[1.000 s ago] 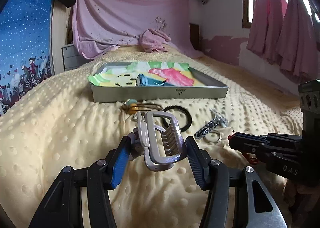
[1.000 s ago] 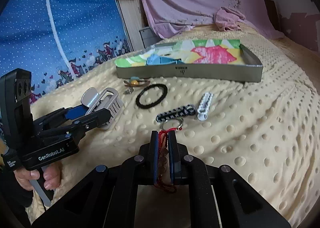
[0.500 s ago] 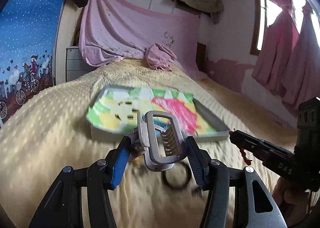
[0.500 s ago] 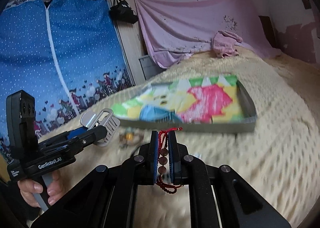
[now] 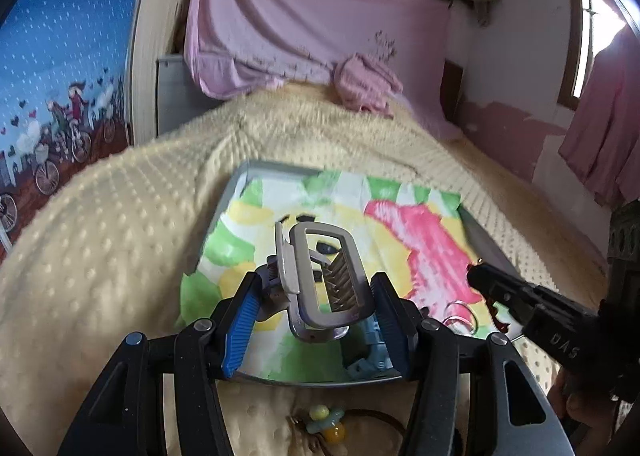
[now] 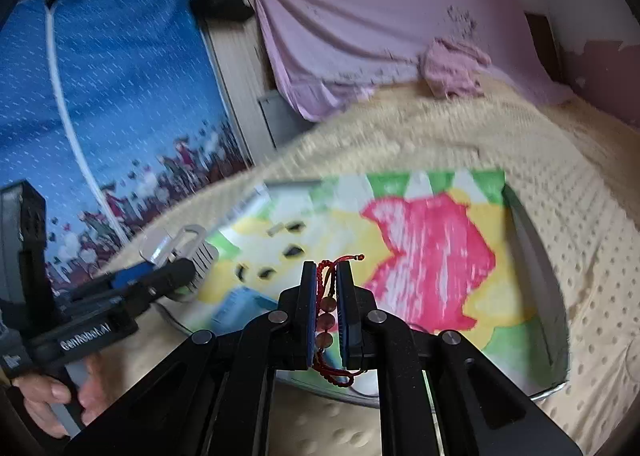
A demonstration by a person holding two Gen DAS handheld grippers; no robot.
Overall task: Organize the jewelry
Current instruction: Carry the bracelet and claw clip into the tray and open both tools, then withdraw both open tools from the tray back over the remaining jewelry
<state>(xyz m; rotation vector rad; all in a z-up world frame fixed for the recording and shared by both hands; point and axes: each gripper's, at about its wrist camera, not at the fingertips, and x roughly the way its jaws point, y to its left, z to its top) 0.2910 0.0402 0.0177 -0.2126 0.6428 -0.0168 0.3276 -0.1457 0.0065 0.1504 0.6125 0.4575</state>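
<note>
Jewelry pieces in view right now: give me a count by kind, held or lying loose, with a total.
Hair claw clips: 2, a grey one in the left gripper and a blue one in the tray
Bead bracelets: 1, red cord, in the right gripper
Clear rings: 1, in the tray
Flower hair ties: 1, on the blanket
Total: 5

"GenRobot.AI" on left gripper; "DAS" on right gripper.

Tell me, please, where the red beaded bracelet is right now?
The red beaded bracelet is pinched in the right gripper, in the air over the tray and its colourful cloth.
</note>
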